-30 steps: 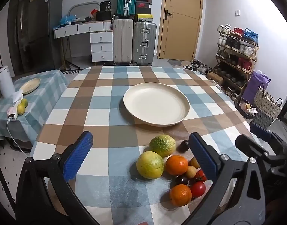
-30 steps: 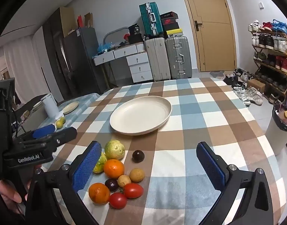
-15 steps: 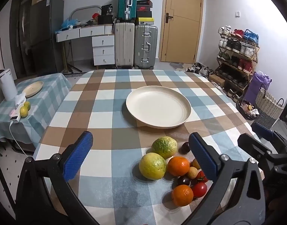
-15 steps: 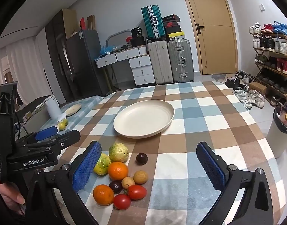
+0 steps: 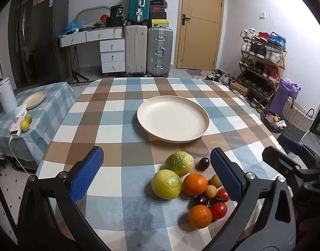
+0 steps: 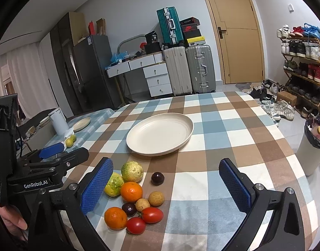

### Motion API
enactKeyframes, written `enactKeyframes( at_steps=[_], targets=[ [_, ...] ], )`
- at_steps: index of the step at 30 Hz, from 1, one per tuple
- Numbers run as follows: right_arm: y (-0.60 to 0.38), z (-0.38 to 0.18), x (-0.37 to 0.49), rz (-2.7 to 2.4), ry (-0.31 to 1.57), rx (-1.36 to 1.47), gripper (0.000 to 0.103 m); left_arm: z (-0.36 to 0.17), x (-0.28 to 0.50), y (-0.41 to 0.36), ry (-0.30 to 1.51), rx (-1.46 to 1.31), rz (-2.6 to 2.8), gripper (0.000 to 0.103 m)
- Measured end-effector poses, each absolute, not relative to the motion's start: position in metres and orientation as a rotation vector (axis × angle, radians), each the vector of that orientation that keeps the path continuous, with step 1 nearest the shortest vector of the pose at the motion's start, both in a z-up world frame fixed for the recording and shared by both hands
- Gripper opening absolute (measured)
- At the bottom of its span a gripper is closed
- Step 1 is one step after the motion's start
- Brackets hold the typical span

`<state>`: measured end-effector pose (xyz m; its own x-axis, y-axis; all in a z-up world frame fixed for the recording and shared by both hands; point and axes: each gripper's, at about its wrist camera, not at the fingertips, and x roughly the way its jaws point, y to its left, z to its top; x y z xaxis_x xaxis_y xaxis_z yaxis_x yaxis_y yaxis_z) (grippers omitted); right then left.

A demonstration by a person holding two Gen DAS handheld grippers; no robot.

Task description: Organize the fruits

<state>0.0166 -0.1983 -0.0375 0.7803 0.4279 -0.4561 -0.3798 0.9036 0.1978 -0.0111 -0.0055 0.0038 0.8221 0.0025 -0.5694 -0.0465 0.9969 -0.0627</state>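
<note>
Both grippers hover with jaws spread wide and empty above a checked desk [image 5: 118,129], where a cluster of fruits [image 6: 135,196] lies at the near edge, just short of an empty cream plate [image 5: 173,119]. The fruit sits ahead of and slightly right of the left gripper [image 5: 156,172], but down by the left jaw of the right gripper [image 6: 170,185]. A lone dark plum [image 6: 157,178] rests apart from the pile, squarely between the right gripper's jaws, seemingly its easiest first pick.
</note>
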Motion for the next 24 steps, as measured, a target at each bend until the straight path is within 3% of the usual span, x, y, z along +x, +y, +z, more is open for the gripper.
enactKeyframes(
  at_steps=[24],
  targets=[
    [-0.1991,-0.0386,0.0162,0.436,0.518,0.102,0.103,0.0061,-0.0108,-0.0046,0.605,-0.08,0.036,0.102]
  ],
)
